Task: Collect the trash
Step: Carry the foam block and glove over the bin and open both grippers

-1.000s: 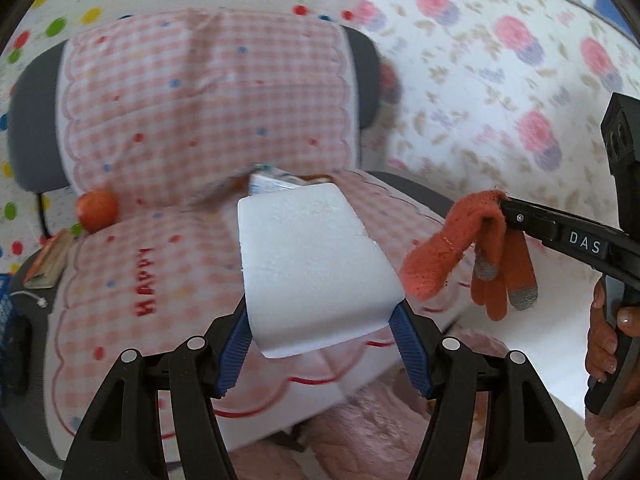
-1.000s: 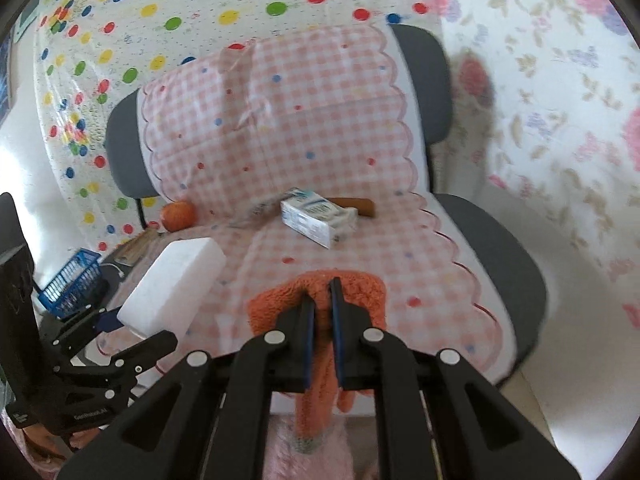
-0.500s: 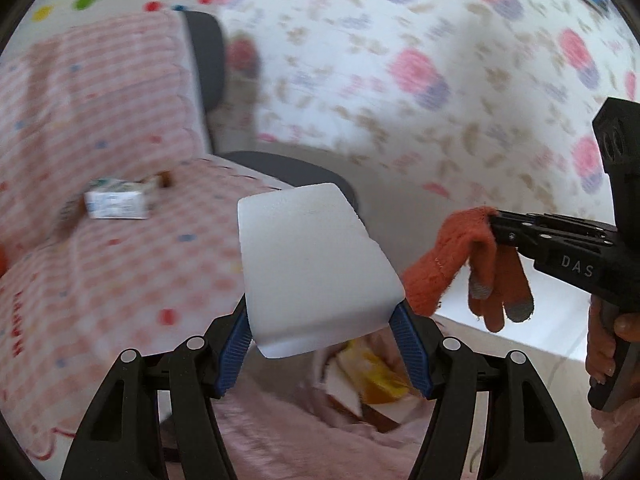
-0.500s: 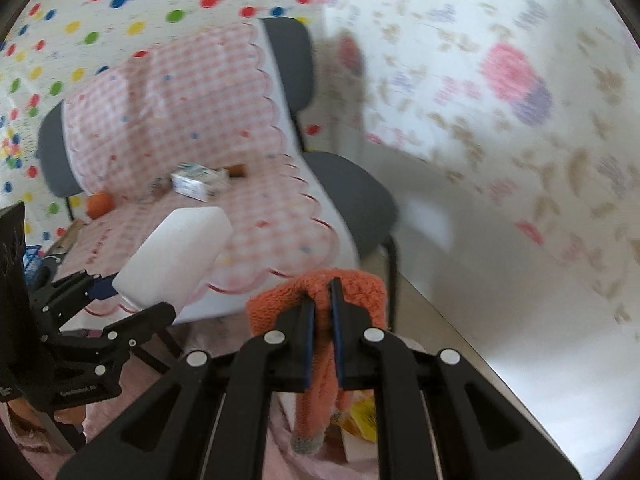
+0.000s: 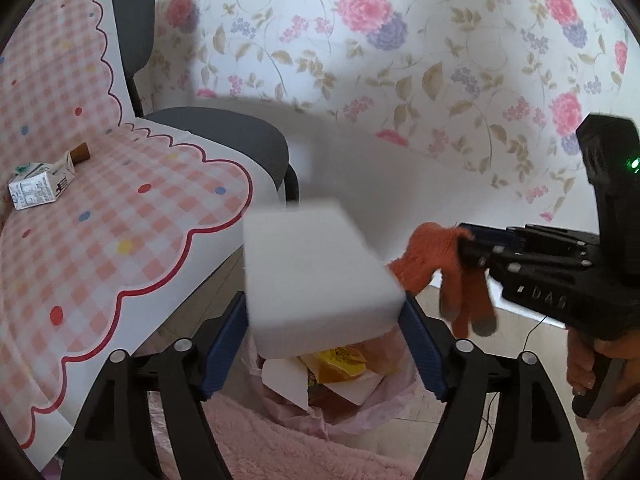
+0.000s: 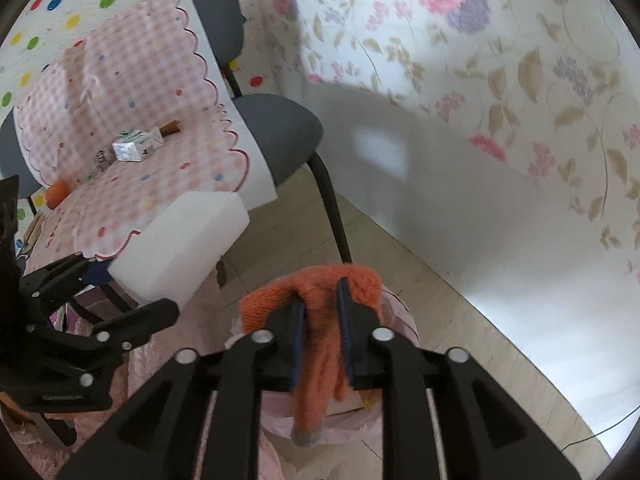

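Both grippers have swung off the chair (image 5: pixel 224 136) to above the trash bag (image 5: pixel 360 404). Left gripper (image 5: pixel 324 316), jaws just widening, loosely brackets the foam block (image 5: pixel 316 276); right gripper (image 6: pixel 322 320), jaws parting, has the orange glove (image 6: pixel 320 344) draped between.

The foam block (image 5: pixel 320 272) sits between the fingers of the left gripper (image 5: pixel 324 344), above the bag (image 5: pixel 360 404) of rubbish on the floor. To its right the glove (image 6: pixel 320 320) hangs between the fingers of the right gripper (image 6: pixel 322 320), seemingly over the same bag. Left of both stands the chair (image 6: pixel 280 132), a carton (image 5: pixel 40 184) lying on its covered seat.
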### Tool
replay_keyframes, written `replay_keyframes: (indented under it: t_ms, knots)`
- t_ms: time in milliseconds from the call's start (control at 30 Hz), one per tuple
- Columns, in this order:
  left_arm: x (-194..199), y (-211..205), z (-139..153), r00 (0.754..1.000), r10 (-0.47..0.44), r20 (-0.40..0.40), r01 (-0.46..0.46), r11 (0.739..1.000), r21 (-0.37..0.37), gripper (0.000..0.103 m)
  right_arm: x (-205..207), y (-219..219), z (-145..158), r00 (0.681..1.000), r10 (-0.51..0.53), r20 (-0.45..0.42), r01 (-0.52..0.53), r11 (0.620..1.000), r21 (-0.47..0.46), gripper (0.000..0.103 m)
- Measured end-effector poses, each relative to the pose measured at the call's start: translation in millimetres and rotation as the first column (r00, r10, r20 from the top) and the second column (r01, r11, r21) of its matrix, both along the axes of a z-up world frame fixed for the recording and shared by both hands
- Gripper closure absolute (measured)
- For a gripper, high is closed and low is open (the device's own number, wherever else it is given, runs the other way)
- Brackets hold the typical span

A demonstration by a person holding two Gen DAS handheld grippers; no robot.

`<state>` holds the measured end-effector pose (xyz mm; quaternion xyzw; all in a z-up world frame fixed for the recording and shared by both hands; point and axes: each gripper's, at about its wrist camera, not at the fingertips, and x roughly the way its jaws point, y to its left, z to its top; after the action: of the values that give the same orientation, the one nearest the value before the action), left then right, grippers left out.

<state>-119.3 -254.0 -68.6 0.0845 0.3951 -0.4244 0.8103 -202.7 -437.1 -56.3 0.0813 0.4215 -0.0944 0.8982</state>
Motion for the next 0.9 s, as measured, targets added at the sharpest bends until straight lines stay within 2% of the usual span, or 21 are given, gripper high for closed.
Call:
replay_keyframes:
  t_ms: [33,67,167,267,433,600,633,733,833,900]
  knots:
    - [0.7,-0.3,0.6,1.000,0.003,-0.001,-0.003,1.000,-0.002,0.025,0.6,-1.8,-2.2,1.000,-0.005,-0.009,0.005,1.000,-0.001,0.062]
    - [1.1,-0.2,1.4,1.000,0.006,-0.001,-0.006,1.000,-0.004,0.025,1.3,-3.0,-3.4,1.000,-0.008,-0.013,0.008,1.000,-0.001,0.055]
    - [2.6,2.1,3.9,1.000,0.015,0.003,-0.015,1.000,-0.010,0.025,0.3,-4.5,-5.2,1.000,-0.009,-0.016,0.009,1.000,-0.001,0.053]
    - [3.6,4.9,7.8,1.000,0.023,0.008,-0.023,1.000,-0.021,0.025,0.9,-5.6,-4.8,0.999,-0.024,-0.030,0.023,0.999,-0.024,0.041]
    - [5.9,11.0,14.2,0.999,0.044,0.015,-0.043,0.998,-0.043,0.025,-1.3,-8.3,-0.4,0.999,-0.038,-0.025,0.037,0.999,-0.030,0.041]
    - [7.8,18.3,16.8,0.998,0.065,0.017,-0.064,0.997,-0.050,0.025,-8.5,-14.9,6.8,0.999,-0.045,0.031,0.041,0.991,0.126,0.041]
    - [8.2,20.0,17.5,0.997,0.069,0.017,-0.068,0.996,-0.051,0.025,-8.0,-14.8,7.5,0.998,-0.059,0.023,0.056,0.992,0.117,0.045]
    - [9.4,23.9,19.4,0.997,0.078,0.022,-0.077,0.996,-0.055,0.025,-6.5,-11.0,7.8,0.998,-0.063,-0.003,0.063,0.994,0.094,0.046]
    - [11.7,27.7,20.4,0.996,0.091,0.017,-0.089,0.994,-0.061,0.025,-8.6,-10.9,10.0,0.999,-0.044,0.015,0.041,0.984,0.175,0.046]
    - [12.2,29.6,21.0,0.995,0.096,0.016,-0.095,0.993,-0.063,0.025,-11.3,-15.5,13.7,0.997,-0.038,0.059,0.022,0.965,0.261,0.046]
